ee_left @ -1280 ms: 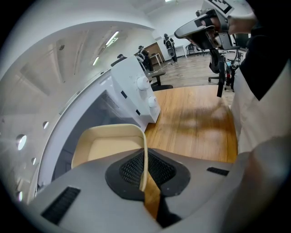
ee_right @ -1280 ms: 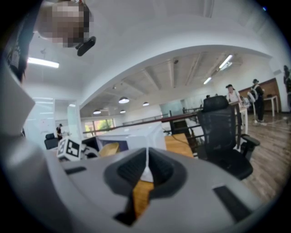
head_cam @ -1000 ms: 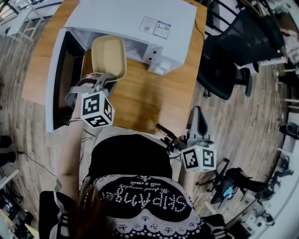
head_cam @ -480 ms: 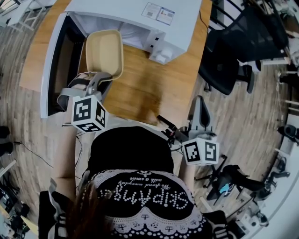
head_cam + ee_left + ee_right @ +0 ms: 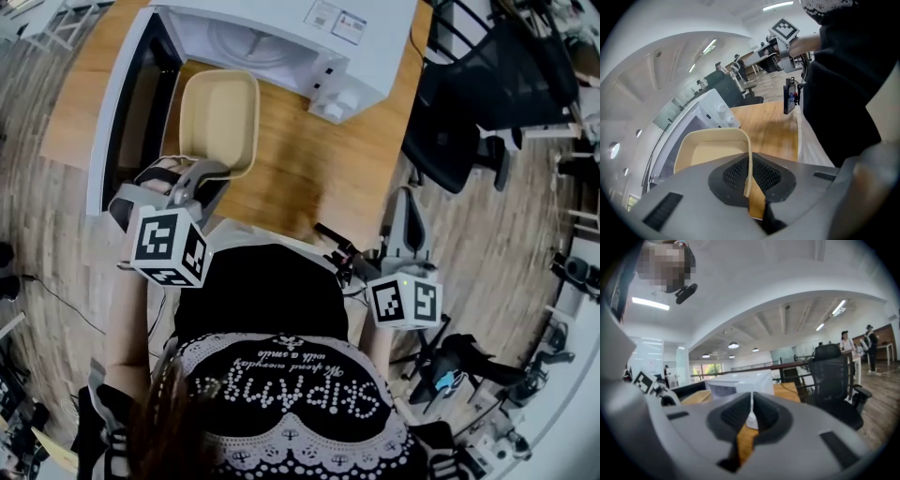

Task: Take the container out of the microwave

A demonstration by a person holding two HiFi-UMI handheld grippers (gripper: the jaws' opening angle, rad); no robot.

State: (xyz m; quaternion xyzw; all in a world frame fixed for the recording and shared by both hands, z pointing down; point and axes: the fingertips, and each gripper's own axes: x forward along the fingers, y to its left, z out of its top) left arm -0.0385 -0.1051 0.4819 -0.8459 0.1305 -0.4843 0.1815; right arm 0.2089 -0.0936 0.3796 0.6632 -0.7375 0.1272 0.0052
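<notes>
The beige rectangular container (image 5: 220, 117) is outside the white microwave (image 5: 281, 37), over the wooden table (image 5: 300, 178) in front of the oven's opening. My left gripper (image 5: 202, 178) is shut on its near rim. In the left gripper view the thin rim of the container (image 5: 710, 150) runs between the closed pads of the left gripper (image 5: 749, 180). The container looks empty. My right gripper (image 5: 403, 220) hangs by the table's near right edge, away from the container. In its own view the right gripper (image 5: 751, 416) is shut with nothing in it.
The microwave door (image 5: 122, 103) stands swung open on the left, close beside the container. A black office chair (image 5: 459, 122) stands right of the table. The person's body fills the lower middle of the head view. Wooden floor surrounds the table.
My left gripper has drawn the container back toward the person, and it is now fully out of the microwave's opening. The right gripper has stayed in place.
</notes>
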